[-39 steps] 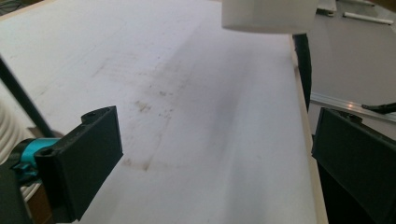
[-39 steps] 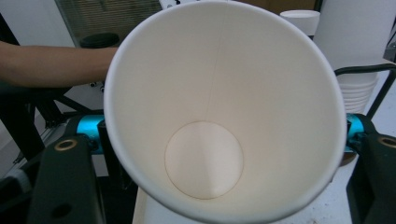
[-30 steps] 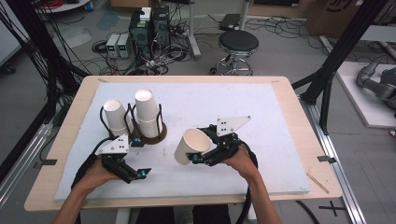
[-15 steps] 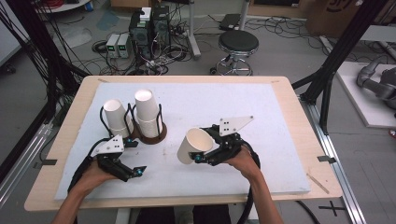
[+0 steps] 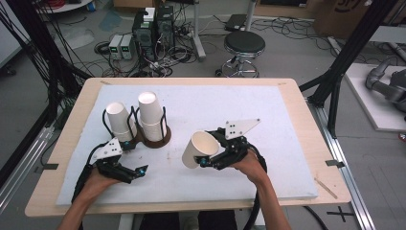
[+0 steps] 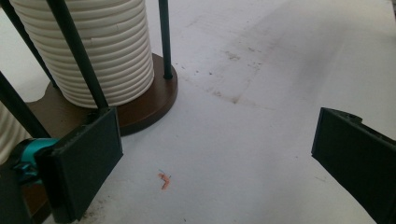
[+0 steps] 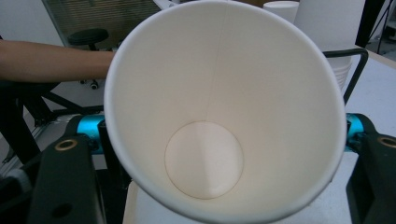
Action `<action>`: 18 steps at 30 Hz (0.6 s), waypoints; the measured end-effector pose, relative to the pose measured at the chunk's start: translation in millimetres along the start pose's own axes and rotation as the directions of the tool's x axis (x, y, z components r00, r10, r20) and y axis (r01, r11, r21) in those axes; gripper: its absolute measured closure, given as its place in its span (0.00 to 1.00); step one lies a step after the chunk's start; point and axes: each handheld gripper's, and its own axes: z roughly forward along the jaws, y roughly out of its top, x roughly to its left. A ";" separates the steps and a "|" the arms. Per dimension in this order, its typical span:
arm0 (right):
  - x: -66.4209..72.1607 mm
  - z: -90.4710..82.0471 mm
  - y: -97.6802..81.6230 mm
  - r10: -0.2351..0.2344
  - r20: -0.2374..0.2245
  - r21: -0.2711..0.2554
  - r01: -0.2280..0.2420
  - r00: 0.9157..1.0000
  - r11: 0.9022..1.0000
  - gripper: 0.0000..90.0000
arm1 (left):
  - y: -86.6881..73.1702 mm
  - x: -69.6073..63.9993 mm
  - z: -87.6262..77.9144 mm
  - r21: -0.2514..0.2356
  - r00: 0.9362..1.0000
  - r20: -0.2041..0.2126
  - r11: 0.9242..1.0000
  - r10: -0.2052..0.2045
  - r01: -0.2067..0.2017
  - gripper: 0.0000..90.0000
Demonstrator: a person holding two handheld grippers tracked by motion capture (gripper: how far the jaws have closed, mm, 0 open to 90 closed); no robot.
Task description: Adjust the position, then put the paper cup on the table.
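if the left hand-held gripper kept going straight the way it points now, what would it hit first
Probably nothing: the left hand-held gripper, jaws open, points along bare white mat. The brown base of the cup holder, with its cup stack, sits just off its left jaw; depth is unclear.

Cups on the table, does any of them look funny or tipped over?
The left cup stack leans sideways in its dark holder, while the stack beside it stands upright. The paper cup in the right gripper is tilted, empty, nothing spilled.

Right claw (image 5: 207, 160) grips a white paper cup (image 5: 198, 149), tilted, mouth facing up and right, above the worktop (image 5: 287, 120). Left claw (image 5: 136, 171) sits just below the cup rack (image 5: 154, 135)
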 end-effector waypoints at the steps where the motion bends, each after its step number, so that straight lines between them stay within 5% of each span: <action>1: 0.1 0.0 0.1 -0.001 0.000 -0.002 0.001 1.000 1.000 0.30 | -0.5 0.2 0.0 -0.001 1.000 -0.001 1.000 -0.003 0.003 0.02; 18: -5.2 1.1 -0.8 0.005 0.026 -0.008 -0.005 1.000 1.000 0.30 | -3.0 1.8 0.0 -0.007 1.000 0.008 1.000 -0.009 0.009 0.02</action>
